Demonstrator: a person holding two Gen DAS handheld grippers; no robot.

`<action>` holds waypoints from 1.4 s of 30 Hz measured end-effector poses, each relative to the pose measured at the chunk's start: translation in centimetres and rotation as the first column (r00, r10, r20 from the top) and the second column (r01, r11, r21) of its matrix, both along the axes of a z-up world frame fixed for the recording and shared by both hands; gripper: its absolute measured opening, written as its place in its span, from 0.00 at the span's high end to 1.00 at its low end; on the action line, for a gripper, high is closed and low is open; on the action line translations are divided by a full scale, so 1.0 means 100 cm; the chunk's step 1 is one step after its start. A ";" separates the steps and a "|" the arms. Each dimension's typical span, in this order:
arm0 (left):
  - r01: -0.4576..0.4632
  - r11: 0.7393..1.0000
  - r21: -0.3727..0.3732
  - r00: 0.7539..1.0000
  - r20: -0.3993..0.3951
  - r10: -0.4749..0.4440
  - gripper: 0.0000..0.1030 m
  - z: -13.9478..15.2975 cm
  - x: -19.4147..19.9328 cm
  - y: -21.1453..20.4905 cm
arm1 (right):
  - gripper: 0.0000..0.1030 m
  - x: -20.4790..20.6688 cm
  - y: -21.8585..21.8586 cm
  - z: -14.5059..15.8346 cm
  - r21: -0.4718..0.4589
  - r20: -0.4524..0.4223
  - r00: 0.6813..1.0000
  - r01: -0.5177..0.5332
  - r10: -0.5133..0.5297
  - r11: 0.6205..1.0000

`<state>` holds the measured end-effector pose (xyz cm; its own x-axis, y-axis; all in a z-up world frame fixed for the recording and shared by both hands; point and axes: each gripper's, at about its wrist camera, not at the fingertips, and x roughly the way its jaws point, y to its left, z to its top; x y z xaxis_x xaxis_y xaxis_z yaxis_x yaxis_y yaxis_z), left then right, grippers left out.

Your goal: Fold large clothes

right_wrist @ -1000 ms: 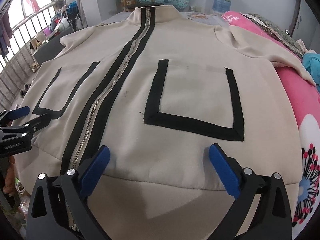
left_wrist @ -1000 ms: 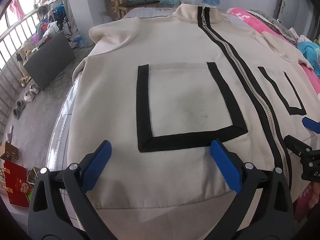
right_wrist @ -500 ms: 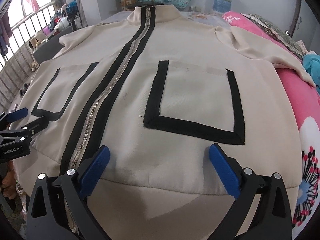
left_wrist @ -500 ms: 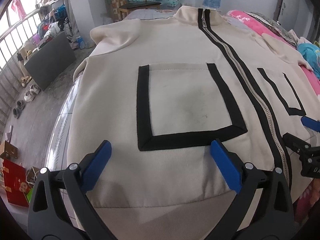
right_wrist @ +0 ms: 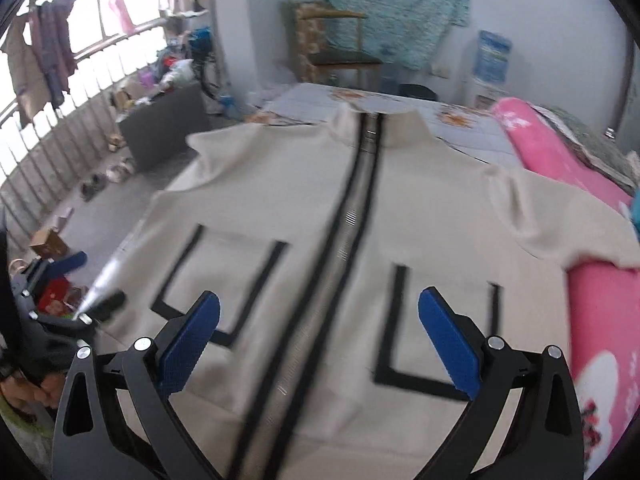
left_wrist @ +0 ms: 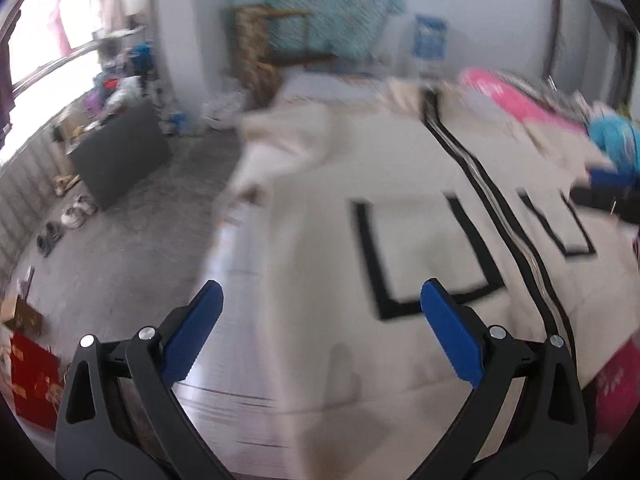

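Both grippers have pulled back from the hem — your left gripper [left_wrist: 318, 308] and right gripper [right_wrist: 318, 312] hang spread and empty. The cream jacket [right_wrist: 400, 208] lies flat, zipped, unfolded on the table; likely you're repositioning toward the sleeves.

One jacket [right_wrist: 400, 216]; two black-trimmed pockets [right_wrist: 224, 280]; one zip [right_wrist: 352, 216]; perhaps one chair [right_wrist: 336, 48].
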<state>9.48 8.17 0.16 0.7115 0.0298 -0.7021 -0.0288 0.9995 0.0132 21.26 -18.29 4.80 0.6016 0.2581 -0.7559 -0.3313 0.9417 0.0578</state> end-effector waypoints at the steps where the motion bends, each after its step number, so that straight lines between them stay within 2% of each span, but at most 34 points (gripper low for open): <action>1: -0.030 0.999 -0.019 0.999 0.019 0.031 0.07 0.006 0.000 0.016 | 0.06 0.006 0.007 -0.005 0.014 -0.007 1.000 -0.016 0.016 1.000; 5: -0.162 0.978 -0.129 0.985 0.039 0.168 0.07 0.011 0.007 0.083 | 0.06 0.029 0.027 -0.036 0.032 -0.069 0.995 -0.064 0.066 0.997; 7: -0.218 0.943 -0.251 0.973 0.013 0.228 0.07 0.000 0.014 0.124 | 0.06 0.036 0.035 -0.049 0.020 -0.094 0.993 -0.075 0.076 0.997; 9: -0.269 0.877 -0.397 0.960 -0.035 0.279 0.07 -0.020 0.021 0.165 | 0.06 0.043 0.041 -0.066 0.006 -0.121 0.989 -0.085 0.085 0.996; 11: -0.302 0.787 -0.538 0.948 -0.083 0.306 0.07 -0.045 0.027 0.200 | 0.06 0.049 0.045 -0.080 -0.007 -0.155 0.984 -0.089 0.086 0.996; 12: -0.327 0.717 -0.616 0.938 -0.116 0.327 0.07 -0.063 0.029 0.221 | 0.06 0.049 0.048 -0.085 -0.013 -0.168 0.982 -0.086 0.083 0.996; 14: -0.360 0.605 -0.710 0.918 -0.154 0.365 0.07 -0.093 0.030 0.249 | 0.06 0.048 0.052 -0.087 -0.037 -0.149 0.986 -0.086 0.080 0.996; 16: -0.382 0.449 -0.808 0.895 -0.203 0.396 0.07 -0.134 0.030 0.275 | 0.06 0.046 0.058 -0.089 -0.085 -0.149 0.985 -0.095 0.082 0.992; 17: -0.382 0.409 -0.829 0.893 -0.216 0.395 0.07 -0.146 0.031 0.280 | 0.06 0.046 0.062 -0.090 -0.108 -0.149 0.986 -0.096 0.080 0.990; 19: -0.370 0.281 -0.885 0.895 -0.259 0.364 0.07 -0.190 0.040 0.286 | 0.06 0.046 0.065 -0.090 -0.113 -0.156 0.985 -0.098 0.080 0.989; 20: -0.355 0.209 -0.911 0.903 -0.276 0.328 0.07 -0.215 0.047 0.284 | 0.06 0.047 0.065 -0.090 -0.113 -0.162 0.984 -0.095 0.076 0.989; 22: -0.343 0.082 -0.936 0.909 -0.309 0.280 0.07 -0.256 0.055 0.284 | 0.06 0.052 0.065 -0.091 -0.115 -0.176 0.982 -0.091 0.070 0.989; 23: -0.343 -0.021 -0.939 0.907 -0.337 0.253 0.07 -0.285 0.059 0.279 | 0.06 0.053 0.065 -0.091 -0.118 -0.180 0.981 -0.089 0.067 0.989; 25: -0.332 -0.175 -0.927 0.905 -0.365 0.217 0.07 -0.325 0.063 0.263 | 0.06 0.055 0.066 -0.090 -0.124 -0.188 0.980 -0.085 0.061 0.989; 26: -0.313 -0.276 -0.909 0.909 -0.371 0.189 0.07 -0.348 0.067 0.251 | 0.06 0.055 0.067 -0.091 -0.125 -0.192 0.980 -0.078 0.053 0.989; 28: -0.287 -0.395 -0.872 0.916 -0.371 0.152 0.07 -0.377 0.076 0.232 | 0.06 0.058 0.069 -0.091 -0.128 -0.196 0.980 -0.068 0.042 0.989; 30: -0.268 -0.481 -0.835 0.921 -0.368 0.126 0.07 -0.400 0.088 0.212 | 0.06 0.060 0.070 -0.091 -0.128 -0.196 0.980 -0.055 0.029 0.990; 33: -0.233 -0.558 -0.796 0.924 -0.360 0.128 0.07 -0.423 0.108 0.194 | 0.06 0.062 0.072 -0.091 -0.131 -0.197 0.980 -0.039 0.013 0.991; 36: -0.202 -0.608 -0.768 0.925 -0.354 0.141 0.07 -0.437 0.129 0.187 | 0.06 0.062 0.073 -0.091 -0.133 -0.199 0.980 -0.036 0.009 0.991; 40: -0.160 -0.639 -0.752 0.932 -0.329 0.153 0.07 -0.439 0.150 0.182 | 0.06 0.061 0.073 -0.091 -0.129 -0.192 0.981 -0.025 0.000 0.991; 42: -0.150 -0.641 -0.753 0.933 -0.322 0.160 0.07 -0.433 0.155 0.184 | 0.06 0.060 0.073 -0.091 -0.128 -0.189 0.982 -0.016 -0.008 0.992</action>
<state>24.99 26.56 -43.15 0.8888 -0.4325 0.1517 -0.1810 -0.6353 -0.7507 27.28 -11.02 -4.31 0.4439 0.1539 -0.8828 -0.3298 0.9440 -0.0013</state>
